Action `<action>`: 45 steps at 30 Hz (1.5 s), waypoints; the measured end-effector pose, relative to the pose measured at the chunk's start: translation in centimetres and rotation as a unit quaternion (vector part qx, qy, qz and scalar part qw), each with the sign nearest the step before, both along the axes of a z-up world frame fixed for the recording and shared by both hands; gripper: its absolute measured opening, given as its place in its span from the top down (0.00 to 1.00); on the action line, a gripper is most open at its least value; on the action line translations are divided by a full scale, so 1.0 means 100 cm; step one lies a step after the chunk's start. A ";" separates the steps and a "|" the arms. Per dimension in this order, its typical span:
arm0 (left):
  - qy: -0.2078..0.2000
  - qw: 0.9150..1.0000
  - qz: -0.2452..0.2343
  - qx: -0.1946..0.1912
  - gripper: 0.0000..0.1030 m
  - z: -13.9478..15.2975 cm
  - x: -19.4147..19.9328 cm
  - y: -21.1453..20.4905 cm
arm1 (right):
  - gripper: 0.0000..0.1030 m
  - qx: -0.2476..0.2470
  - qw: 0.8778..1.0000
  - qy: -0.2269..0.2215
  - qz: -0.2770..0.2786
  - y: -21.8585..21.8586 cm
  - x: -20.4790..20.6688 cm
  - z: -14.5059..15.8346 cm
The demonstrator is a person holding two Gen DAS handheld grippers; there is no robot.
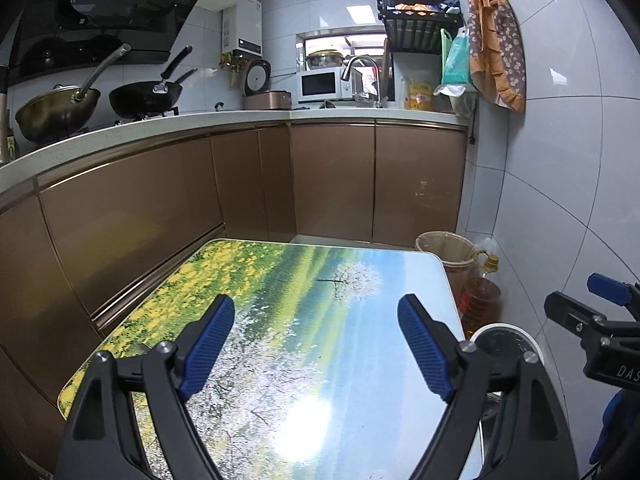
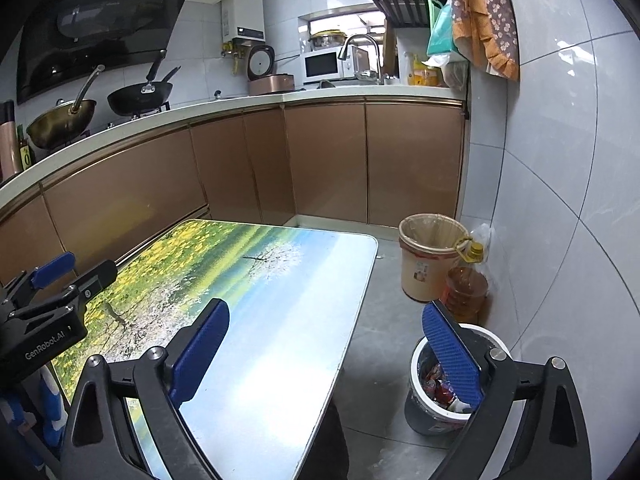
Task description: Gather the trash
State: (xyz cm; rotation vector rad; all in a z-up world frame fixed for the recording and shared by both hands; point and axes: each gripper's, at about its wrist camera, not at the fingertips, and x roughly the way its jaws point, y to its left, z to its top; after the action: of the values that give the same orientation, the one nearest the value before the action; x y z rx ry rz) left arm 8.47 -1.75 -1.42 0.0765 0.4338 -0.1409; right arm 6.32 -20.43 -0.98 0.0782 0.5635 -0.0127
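A small table (image 1: 304,320) with a printed landscape top stands before me; it also shows in the right wrist view (image 2: 280,300). My left gripper (image 1: 316,344) is open and empty above the table top. My right gripper (image 2: 326,356) is open and empty, over the table's right edge and the floor. A dark bucket with a white rim (image 2: 424,412) stands on the floor under its right finger, with red and white wrappers (image 2: 434,384) inside. The bucket's rim shows in the left wrist view (image 1: 504,328). I see no loose trash on the table.
A beige bin with a liner (image 2: 428,264) stands by the wall, next to an oil bottle (image 2: 466,284). Brown cabinets (image 2: 320,164) and a counter with woks, a microwave and a sink run behind and left. A tiled wall (image 2: 560,200) is on the right.
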 end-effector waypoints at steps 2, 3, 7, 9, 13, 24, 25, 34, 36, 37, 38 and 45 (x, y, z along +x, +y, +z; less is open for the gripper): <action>-0.003 1.000 0.003 0.000 0.19 0.002 -0.001 0.002 | 0.06 -0.003 1.000 -0.001 0.002 0.001 0.000 0.001; -0.005 1.000 0.007 0.001 0.18 0.003 -0.002 0.002 | 0.06 -0.005 1.000 -0.001 0.003 0.001 0.001 0.002; -0.013 1.000 0.017 0.000 0.16 0.005 -0.005 0.007 | 0.04 -0.011 1.000 -0.003 0.005 0.004 -0.001 0.003; -0.015 1.000 0.024 0.001 0.16 0.005 -0.006 0.009 | 0.03 -0.013 1.000 -0.003 0.004 0.005 -0.001 0.003; -0.018 0.999 0.027 0.003 0.15 0.006 -0.008 0.010 | 0.02 -0.017 1.000 -0.001 0.002 0.005 -0.001 0.002; -0.028 0.999 0.038 0.001 0.14 0.004 -0.008 0.013 | 0.00 -0.047 0.999 -0.014 -0.020 0.006 -0.002 0.005; -0.028 0.999 0.038 0.002 0.14 0.003 -0.007 0.013 | 0.00 -0.053 0.998 -0.018 -0.024 0.006 -0.003 0.006; -0.029 0.999 0.041 0.000 0.14 0.004 -0.006 0.014 | 0.00 -0.081 0.995 -0.046 -0.045 0.008 -0.012 0.019; -0.031 0.999 0.041 0.000 0.14 0.004 -0.007 0.013 | 0.00 -0.083 0.994 -0.049 -0.047 0.007 -0.013 0.020; -0.032 0.999 0.042 0.000 0.14 0.004 -0.008 0.012 | 0.00 -0.084 0.994 -0.050 -0.047 0.007 -0.014 0.021; -0.033 0.999 0.043 0.000 0.14 0.004 -0.009 0.011 | 0.00 -0.085 0.994 -0.051 -0.048 0.007 -0.015 0.021; -0.038 0.998 0.043 0.001 0.14 0.007 -0.012 0.007 | 0.00 -0.087 0.992 -0.066 -0.057 0.003 -0.021 0.027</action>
State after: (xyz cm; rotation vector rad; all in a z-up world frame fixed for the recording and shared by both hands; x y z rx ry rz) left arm 7.27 -1.09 -0.69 0.0658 0.3610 -0.0525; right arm 4.26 -20.08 1.74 -0.0592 0.4226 -0.1661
